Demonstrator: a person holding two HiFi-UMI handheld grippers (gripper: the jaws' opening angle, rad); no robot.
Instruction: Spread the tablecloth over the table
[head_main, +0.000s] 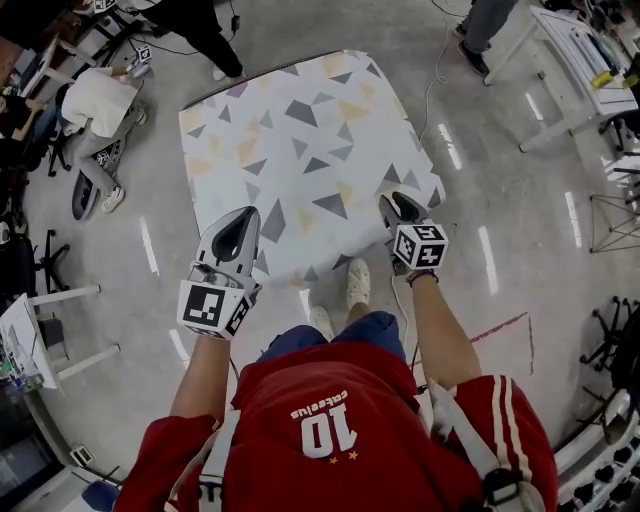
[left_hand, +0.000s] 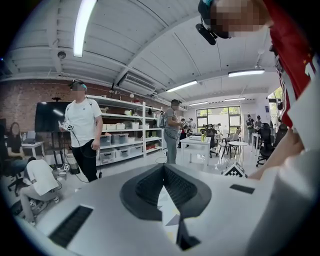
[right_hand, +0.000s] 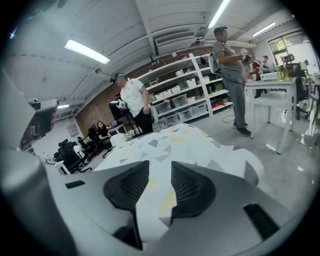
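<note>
Pinching shut, the left gripper (left_hand: 164, 172) has its jaws pressed together, with a sliver of the tablecloth (head_main: 300, 140) showing in the slit between them. The right gripper (right_hand: 155, 167) has its jaws apart; the cloth's edge lies in the gap and neither pad presses on it. Both grippers sit at the cloth's near edge, either side of the person's white shoes (head_main: 357, 283). The tablecloth (white, scattered with grey and yellow triangles) lies spread out ahead, its right side hanging down. Beyond it, a person in a white shirt (left_hand: 82, 125) stands near storage shelves (left_hand: 125, 135) on a shiny grey floor (head_main: 500, 200)
</note>
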